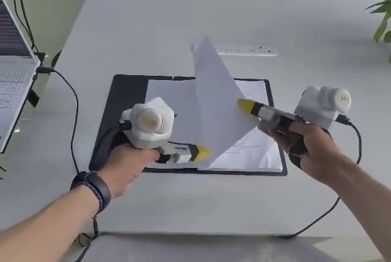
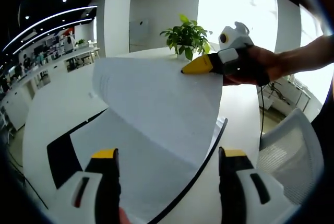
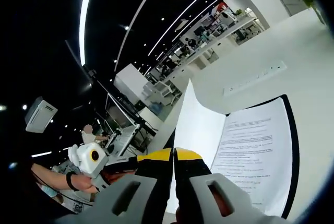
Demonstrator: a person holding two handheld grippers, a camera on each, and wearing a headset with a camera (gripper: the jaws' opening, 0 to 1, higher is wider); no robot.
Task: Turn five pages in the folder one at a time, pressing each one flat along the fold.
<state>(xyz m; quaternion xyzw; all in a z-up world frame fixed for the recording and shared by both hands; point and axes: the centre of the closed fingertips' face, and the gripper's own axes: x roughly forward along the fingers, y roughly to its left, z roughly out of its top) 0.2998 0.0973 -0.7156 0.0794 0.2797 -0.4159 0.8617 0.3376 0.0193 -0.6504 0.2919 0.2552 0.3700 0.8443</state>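
A black folder (image 1: 125, 100) lies open on the white table. One white page (image 1: 214, 103) stands lifted, curving up from the fold. My right gripper (image 1: 247, 106) is shut on that page's free edge; in the right gripper view its yellow-tipped jaws (image 3: 174, 156) are closed with the sheet (image 3: 201, 125) rising between them. A printed page (image 3: 255, 151) lies flat to the right. My left gripper (image 1: 201, 152) hovers open at the folder's near edge, below the lifted page (image 2: 156, 98). In the left gripper view its jaws (image 2: 169, 153) stand wide apart, holding nothing, and the right gripper (image 2: 195, 66) pinches the page above.
A laptop (image 1: 12, 72) sits at the left edge with a black cable (image 1: 70, 100) running toward the folder. A white power strip (image 1: 244, 49) lies behind the folder. Plant leaves (image 1: 382, 18) hang at the far right. A chair back (image 1: 214, 248) is at the near edge.
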